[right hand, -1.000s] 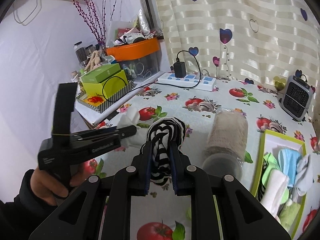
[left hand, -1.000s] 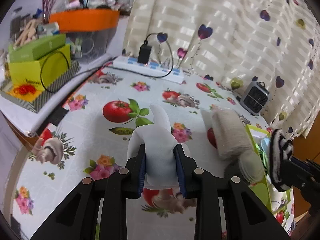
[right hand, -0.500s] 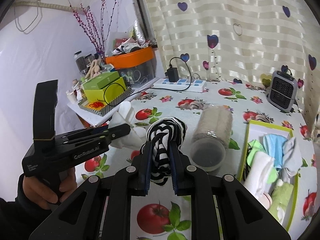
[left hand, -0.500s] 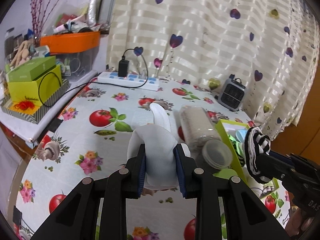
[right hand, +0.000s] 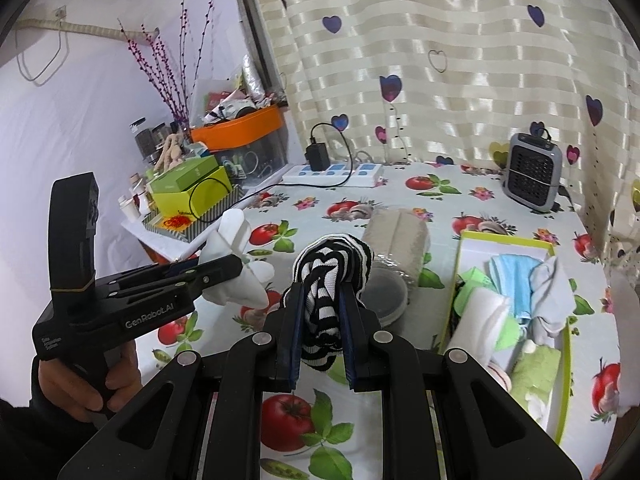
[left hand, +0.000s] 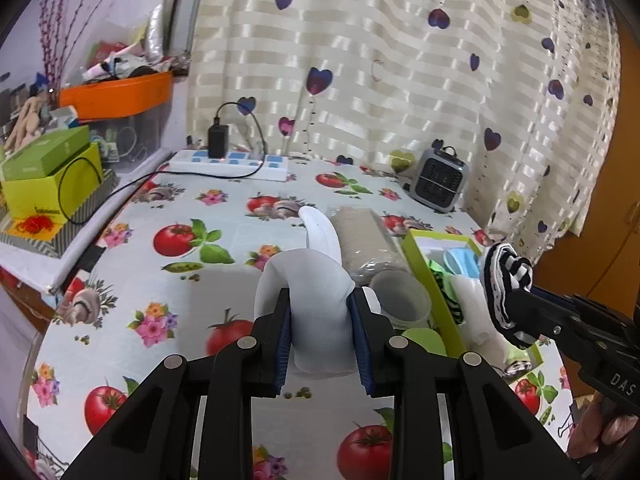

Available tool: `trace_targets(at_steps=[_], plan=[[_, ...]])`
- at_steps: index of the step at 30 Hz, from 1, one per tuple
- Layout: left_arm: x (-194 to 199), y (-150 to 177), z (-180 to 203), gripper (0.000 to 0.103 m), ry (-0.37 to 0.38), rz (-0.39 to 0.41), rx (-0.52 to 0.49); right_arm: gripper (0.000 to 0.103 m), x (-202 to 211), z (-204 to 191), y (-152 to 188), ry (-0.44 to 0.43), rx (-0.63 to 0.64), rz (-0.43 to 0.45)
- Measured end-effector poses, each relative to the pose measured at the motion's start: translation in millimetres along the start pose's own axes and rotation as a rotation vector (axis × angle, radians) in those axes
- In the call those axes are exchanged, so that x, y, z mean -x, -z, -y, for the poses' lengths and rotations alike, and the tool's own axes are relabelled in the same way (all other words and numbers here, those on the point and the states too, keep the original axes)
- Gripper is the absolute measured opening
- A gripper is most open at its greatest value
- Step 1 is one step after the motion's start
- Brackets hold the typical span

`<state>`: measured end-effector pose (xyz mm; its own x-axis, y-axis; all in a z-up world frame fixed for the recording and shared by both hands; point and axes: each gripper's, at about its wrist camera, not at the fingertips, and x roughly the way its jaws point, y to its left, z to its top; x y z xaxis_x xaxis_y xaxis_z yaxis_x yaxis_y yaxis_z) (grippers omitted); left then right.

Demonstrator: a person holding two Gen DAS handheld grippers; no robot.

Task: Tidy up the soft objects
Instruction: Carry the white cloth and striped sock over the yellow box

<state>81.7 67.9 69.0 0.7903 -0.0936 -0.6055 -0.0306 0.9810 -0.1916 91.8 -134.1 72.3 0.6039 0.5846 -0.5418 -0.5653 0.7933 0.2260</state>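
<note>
**Two rolled socks held in the air beside the sorting box**

The left gripper [left hand: 322,330] is clamped on a white sock [left hand: 316,288], its blue pads pressing the bundle from both sides while a loose toe end sticks up and forward. The right gripper [right hand: 320,316] is clamped on a black-and-white striped sock [right hand: 326,276], which bulges above the jaws and hangs a little below them. Both bundles are off the tablecloth [left hand: 168,280]. In the right wrist view the left gripper [right hand: 224,270] shows from the side, with a hand [right hand: 80,384] around its handle.

The yellow-green box [right hand: 504,240] sits to the right, already holding several folded pieces in white, blue and green. A clear plastic jar [left hand: 372,248] lies on its side between the left gripper and the box, its open mouth toward the cameras.

Probable step: carrying both socks toward the box for release.

Hazards, judged from this arrangement:
- The jar lies just beside the near wall of the box; a low sweep from the left could knock it and set it rolling.
- The box looks fairly full, so a sock let go near the edge may slide off the pile onto the table.
- The free toe end of the white sock could catch on the box wall and unroll the bundle.
- The two grippers are near each other; converging on the same spot risks a collision.
</note>
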Motion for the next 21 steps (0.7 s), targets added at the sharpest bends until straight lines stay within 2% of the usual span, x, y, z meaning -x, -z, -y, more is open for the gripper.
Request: trace_targets(at_steps=[21], plan=[[-3, -7, 67, 0.027, 0.120, 0.002, -0.098, 0.017, 42, 63, 8, 0.114, -0.120, 0.056]])
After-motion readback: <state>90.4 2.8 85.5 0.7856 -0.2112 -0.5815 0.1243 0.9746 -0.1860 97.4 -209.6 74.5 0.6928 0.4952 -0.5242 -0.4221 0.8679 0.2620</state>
